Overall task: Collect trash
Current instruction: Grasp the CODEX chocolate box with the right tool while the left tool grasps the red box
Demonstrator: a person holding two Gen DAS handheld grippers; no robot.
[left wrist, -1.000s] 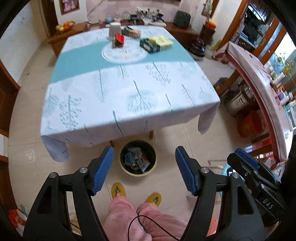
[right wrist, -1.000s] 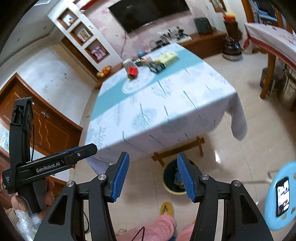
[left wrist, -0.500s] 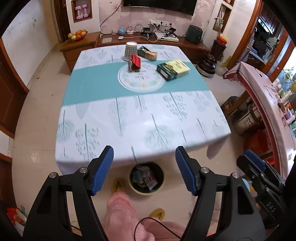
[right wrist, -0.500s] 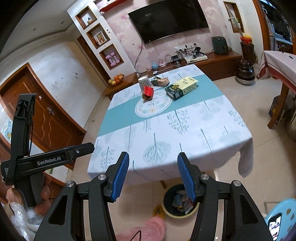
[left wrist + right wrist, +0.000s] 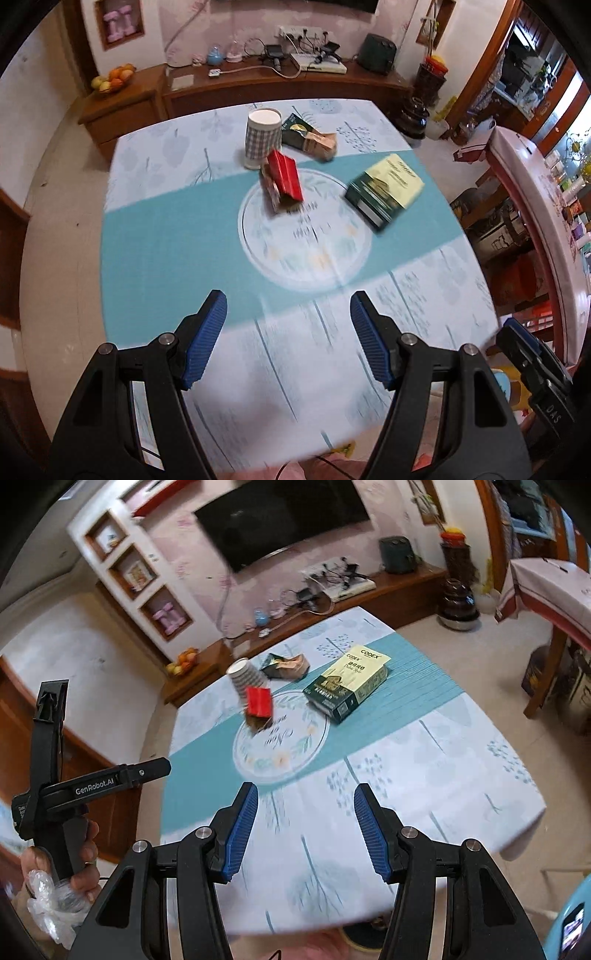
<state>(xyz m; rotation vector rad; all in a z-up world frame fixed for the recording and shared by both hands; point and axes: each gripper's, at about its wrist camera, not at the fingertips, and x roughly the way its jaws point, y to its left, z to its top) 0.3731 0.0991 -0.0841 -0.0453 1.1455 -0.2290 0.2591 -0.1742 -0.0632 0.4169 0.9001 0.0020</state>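
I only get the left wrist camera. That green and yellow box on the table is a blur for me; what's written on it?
Observer: The right wrist view shows it sharply: the green and yellow box says CODEX.
Visitor: What holds this left gadget up?
Observer: A bare hand grips the handle of the left gripper, with crumpled clear plastic bunched under it.
Visitor: And the dark strip at the top of my picture?
Observer: That is a large television mounted on the wall.
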